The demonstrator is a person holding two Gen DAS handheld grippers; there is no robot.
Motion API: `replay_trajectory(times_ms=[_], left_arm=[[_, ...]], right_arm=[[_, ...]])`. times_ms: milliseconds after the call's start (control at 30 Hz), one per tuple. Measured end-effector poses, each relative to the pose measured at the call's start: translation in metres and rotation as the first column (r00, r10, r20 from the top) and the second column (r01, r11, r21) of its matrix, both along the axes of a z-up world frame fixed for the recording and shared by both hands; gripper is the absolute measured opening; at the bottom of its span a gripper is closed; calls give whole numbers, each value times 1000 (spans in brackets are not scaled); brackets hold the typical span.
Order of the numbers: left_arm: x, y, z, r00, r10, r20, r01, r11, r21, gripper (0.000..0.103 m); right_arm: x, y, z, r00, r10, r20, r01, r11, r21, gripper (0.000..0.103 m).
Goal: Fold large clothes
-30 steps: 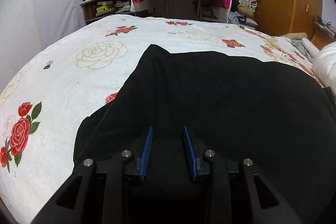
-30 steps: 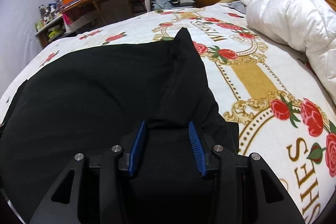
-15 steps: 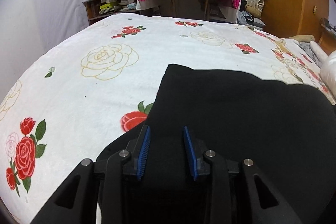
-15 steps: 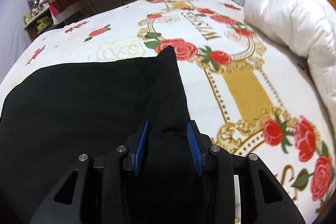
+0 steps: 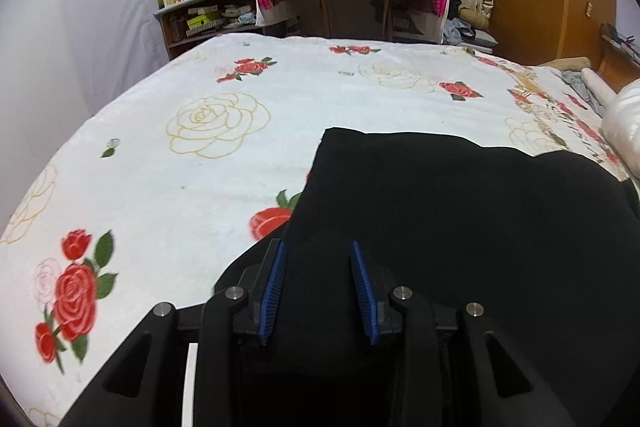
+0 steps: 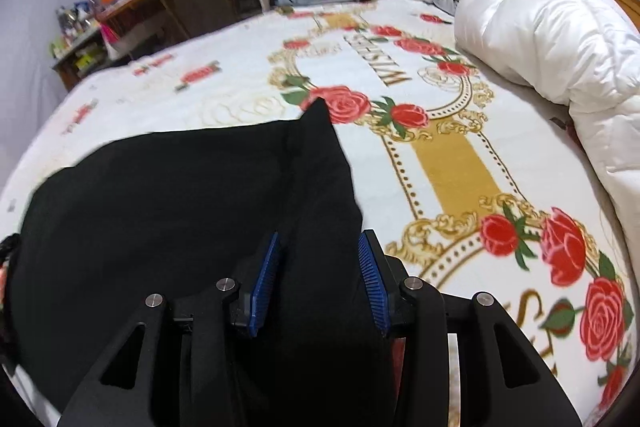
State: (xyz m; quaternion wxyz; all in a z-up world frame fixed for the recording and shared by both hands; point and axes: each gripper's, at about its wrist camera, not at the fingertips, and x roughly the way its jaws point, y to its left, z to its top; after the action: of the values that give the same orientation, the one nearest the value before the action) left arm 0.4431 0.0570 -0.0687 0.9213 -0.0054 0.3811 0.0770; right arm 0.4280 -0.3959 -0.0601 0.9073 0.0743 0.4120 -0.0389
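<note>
The black garment (image 5: 460,211) lies spread on the rose-print bed (image 5: 168,163), soft, limp and fairly light by the look, best held at its near edge, where left gripper (image 5: 318,287) and right gripper (image 6: 322,279) have jaws clamped on bunched cloth

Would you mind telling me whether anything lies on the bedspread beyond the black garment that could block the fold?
Nothing visible does: beyond the black garment the floral bedspread looks bare, and the white duvet sits off to the right.
</note>
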Motion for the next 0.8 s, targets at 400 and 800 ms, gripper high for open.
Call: replay_trajectory(times_ms=[400, 800], left_arm=[[-43, 14, -26, 998, 32, -50, -32, 999, -1, 43], [-81, 15, 2, 998, 16, -53, -19, 998, -68, 43]], right_arm=[[-54, 3, -25, 1000, 25, -18, -24, 999, 25, 43], [-89, 6, 8, 999, 34, 1, -34, 999, 21, 65]])
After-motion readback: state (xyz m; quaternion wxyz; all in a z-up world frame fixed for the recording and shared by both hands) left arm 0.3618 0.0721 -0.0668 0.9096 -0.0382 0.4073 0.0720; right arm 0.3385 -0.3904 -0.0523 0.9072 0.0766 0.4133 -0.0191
